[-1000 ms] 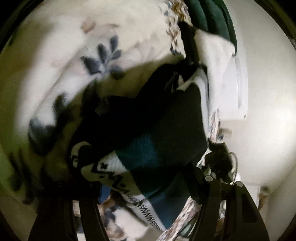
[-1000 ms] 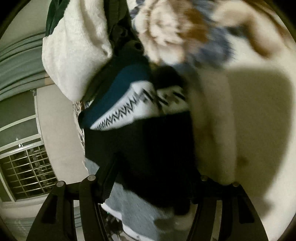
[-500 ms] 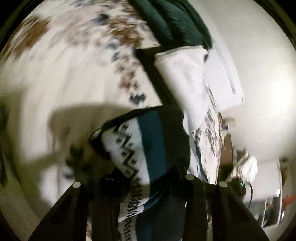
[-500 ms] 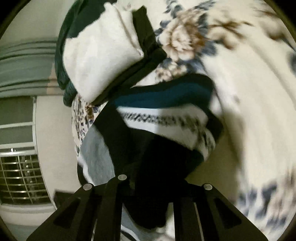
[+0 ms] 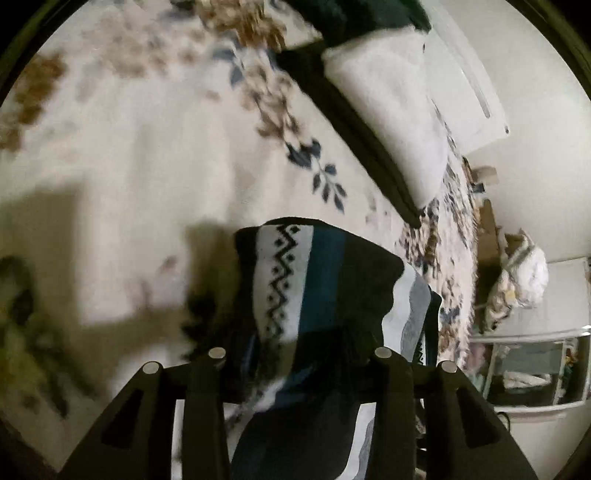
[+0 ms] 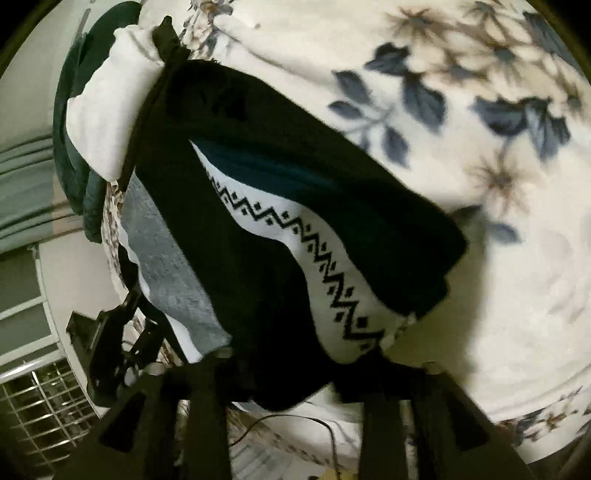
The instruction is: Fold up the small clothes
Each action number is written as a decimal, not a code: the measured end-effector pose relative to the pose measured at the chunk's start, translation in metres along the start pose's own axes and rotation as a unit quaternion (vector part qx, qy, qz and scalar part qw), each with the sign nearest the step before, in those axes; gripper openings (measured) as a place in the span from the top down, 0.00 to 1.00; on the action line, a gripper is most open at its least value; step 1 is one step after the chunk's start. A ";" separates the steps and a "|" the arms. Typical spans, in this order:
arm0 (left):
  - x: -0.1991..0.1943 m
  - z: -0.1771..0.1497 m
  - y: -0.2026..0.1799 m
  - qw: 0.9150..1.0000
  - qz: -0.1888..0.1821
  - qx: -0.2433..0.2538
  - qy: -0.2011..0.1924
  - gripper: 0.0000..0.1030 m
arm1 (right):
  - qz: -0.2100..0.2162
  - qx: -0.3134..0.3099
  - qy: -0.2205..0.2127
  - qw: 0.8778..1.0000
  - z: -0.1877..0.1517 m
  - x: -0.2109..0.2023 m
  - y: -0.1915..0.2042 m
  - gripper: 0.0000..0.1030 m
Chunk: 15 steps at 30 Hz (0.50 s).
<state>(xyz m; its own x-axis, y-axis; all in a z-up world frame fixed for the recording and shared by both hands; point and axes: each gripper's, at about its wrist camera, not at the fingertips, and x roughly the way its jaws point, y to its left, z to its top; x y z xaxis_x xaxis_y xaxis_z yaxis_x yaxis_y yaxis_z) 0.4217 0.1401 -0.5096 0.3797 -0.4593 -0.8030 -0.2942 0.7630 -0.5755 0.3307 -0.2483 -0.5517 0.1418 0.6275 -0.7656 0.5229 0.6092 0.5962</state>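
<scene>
Between the two black fingers of the left gripper [image 5: 299, 363] runs the dark end of a knitted sweater [image 5: 314, 280], and the fingers appear clamped on it, though the cloth hides the actual contact. The fingers of the right gripper [image 6: 295, 369] likewise close on a black fold of the same sweater [image 6: 295, 206], with the cloth bunched over their tips.

The sweater is striped in black, teal, white and grey, and its white band carries a black zigzag with small diamonds. It hangs draped from both grippers above a floral blanket [image 5: 155, 147], which is cream with blue leaves and brown flowers. In the left wrist view the sweater's far edge lies over the blanket and throws a dark shadow [image 5: 207, 280] beside it.

Farther off on the blanket, toward its edge, sits a stack of folded clothes: a white fleecy piece [image 5: 388, 107] with a black layer [image 5: 354, 122] under it and a dark green one [image 5: 354, 14] behind. The right wrist view shows the same white piece [image 6: 107, 122] just beyond the sweater's black shoulder. At that view's lower left stands a white wire grid [image 6: 40, 413].
</scene>
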 end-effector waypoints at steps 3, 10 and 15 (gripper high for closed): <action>-0.029 -0.010 -0.018 0.998 0.042 0.027 -0.039 0.66 | -0.018 -0.026 -0.002 1.000 -0.002 -0.022 0.000 0.51; -0.037 -0.067 -0.071 0.982 0.146 0.114 -0.041 0.57 | -0.082 -0.075 -0.007 0.994 -0.007 -0.080 0.009 0.49; 0.026 -0.102 -0.072 0.973 0.186 0.133 0.018 0.56 | -0.176 -0.161 -0.038 0.970 0.016 -0.095 0.040 0.41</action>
<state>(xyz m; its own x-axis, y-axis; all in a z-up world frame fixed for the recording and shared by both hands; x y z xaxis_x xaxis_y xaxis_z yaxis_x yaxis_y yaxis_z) 0.3630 0.0266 -0.5053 0.2578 -0.1413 -0.9558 -0.1665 0.9679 -0.1880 0.3517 -0.2912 -0.4590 0.0701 0.3239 -0.9435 0.2619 0.9067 0.3307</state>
